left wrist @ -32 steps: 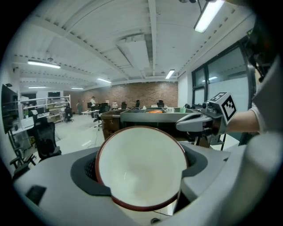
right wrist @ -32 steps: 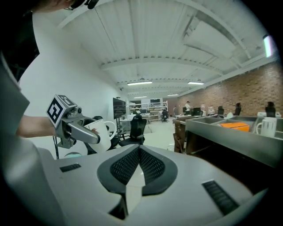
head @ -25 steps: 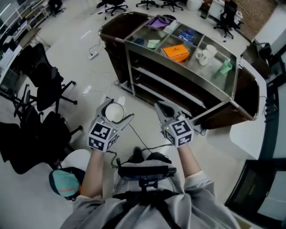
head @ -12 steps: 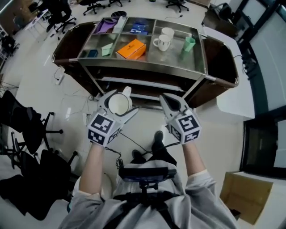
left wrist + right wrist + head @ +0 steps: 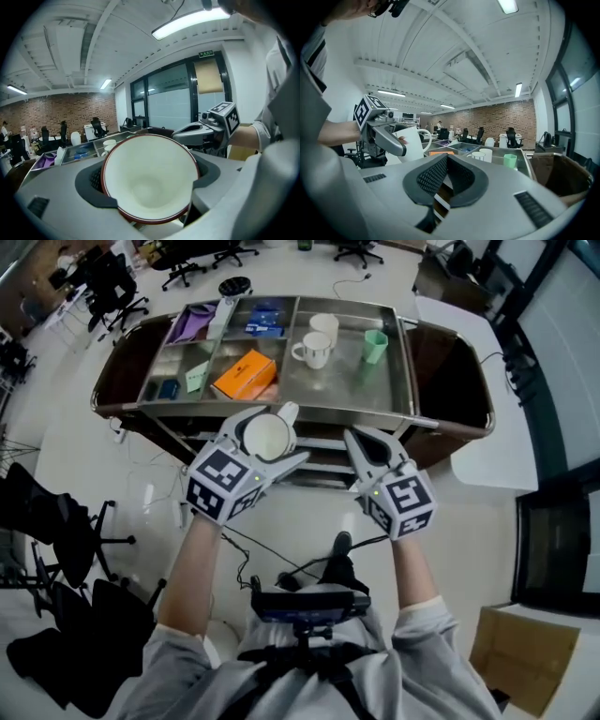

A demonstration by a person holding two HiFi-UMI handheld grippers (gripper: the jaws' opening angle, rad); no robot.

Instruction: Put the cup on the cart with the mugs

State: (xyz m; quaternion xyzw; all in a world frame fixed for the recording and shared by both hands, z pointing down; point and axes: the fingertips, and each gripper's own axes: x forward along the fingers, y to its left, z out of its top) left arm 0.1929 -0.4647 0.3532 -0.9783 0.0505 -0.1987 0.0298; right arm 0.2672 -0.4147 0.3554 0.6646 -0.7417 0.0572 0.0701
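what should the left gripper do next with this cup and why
Probably carry the cup forward and slightly right, over the cart's front rim, toward the two white mugs. The left gripper is clamped on it at the cart's near edge, not yet over the tray, and bare tray shows just in front of the mugs.

White cup (image 5: 150, 187) with maroon rim, orange box (image 5: 244, 376), green tumbler (image 5: 375, 345), perhaps purple cloth (image 5: 192, 322)
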